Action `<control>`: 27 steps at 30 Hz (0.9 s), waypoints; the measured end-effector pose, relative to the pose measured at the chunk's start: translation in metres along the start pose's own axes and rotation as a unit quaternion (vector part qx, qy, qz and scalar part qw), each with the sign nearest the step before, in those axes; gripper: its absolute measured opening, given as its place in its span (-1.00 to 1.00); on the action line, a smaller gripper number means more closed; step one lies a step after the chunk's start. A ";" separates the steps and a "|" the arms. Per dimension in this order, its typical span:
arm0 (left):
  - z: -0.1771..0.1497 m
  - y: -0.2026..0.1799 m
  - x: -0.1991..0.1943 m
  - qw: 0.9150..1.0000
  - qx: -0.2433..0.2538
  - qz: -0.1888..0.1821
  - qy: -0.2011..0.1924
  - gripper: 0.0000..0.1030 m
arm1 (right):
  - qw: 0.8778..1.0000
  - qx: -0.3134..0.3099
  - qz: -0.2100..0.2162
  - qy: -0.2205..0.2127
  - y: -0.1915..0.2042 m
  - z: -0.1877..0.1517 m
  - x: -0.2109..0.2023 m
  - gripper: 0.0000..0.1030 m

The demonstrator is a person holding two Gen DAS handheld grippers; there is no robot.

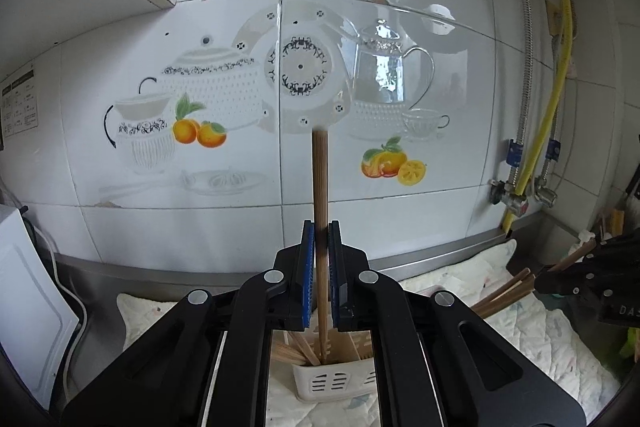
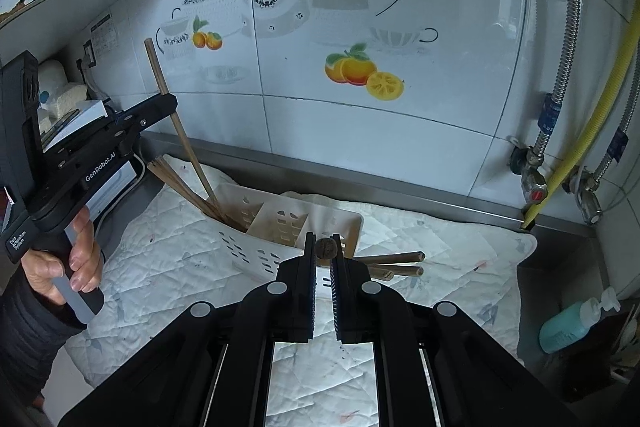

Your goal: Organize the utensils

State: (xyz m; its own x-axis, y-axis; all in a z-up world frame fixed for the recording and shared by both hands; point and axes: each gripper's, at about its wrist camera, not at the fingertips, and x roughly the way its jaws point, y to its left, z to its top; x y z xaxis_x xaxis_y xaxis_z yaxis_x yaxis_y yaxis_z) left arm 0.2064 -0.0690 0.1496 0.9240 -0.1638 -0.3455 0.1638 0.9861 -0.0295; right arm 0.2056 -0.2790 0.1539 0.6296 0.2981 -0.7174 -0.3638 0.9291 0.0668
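My left gripper [image 1: 320,227] is shut on a wooden chopstick [image 1: 319,179] that stands upright, its lower end down in the white slotted utensil basket [image 1: 320,381] among several other chopsticks. In the right wrist view the left gripper [image 2: 170,103] holds that chopstick [image 2: 160,79] over the basket's [image 2: 256,251] left compartment. My right gripper [image 2: 324,247] is shut on a chopstick [image 2: 325,248], seen end-on between the tips. Two more chopsticks [image 2: 396,263] lie on the cloth right of the basket.
A white quilted cloth [image 2: 168,259] covers the steel counter. The tiled wall [image 2: 360,131] is close behind. Gas pipes and valves [image 2: 536,183] stand at the right. A teal pump bottle [image 2: 572,323] sits low right. A white appliance [image 1: 28,307] is at left.
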 end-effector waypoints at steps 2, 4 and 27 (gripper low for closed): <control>-0.002 0.001 0.003 1.000 0.001 -0.004 0.006 -0.89 | 1.000 0.003 -0.001 0.003 0.000 0.001 0.004 -0.87; -0.003 0.001 0.003 1.000 0.000 -0.006 0.010 -0.85 | 1.000 0.008 0.003 0.004 -0.001 0.002 0.008 -0.87; -0.038 -0.009 -0.084 1.000 0.016 -0.012 0.007 0.57 | 0.996 0.025 -0.027 -0.087 0.021 -0.060 -0.050 -0.27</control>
State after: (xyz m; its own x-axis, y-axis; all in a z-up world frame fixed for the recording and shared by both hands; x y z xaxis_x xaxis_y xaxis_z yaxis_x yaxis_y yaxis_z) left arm 0.1144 -0.0630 0.1432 0.9147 -0.1877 -0.3578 0.1978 0.9802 -0.0086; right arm 0.1249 -0.2872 0.1499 0.7585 0.2762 -0.5903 -0.2939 0.9534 0.0684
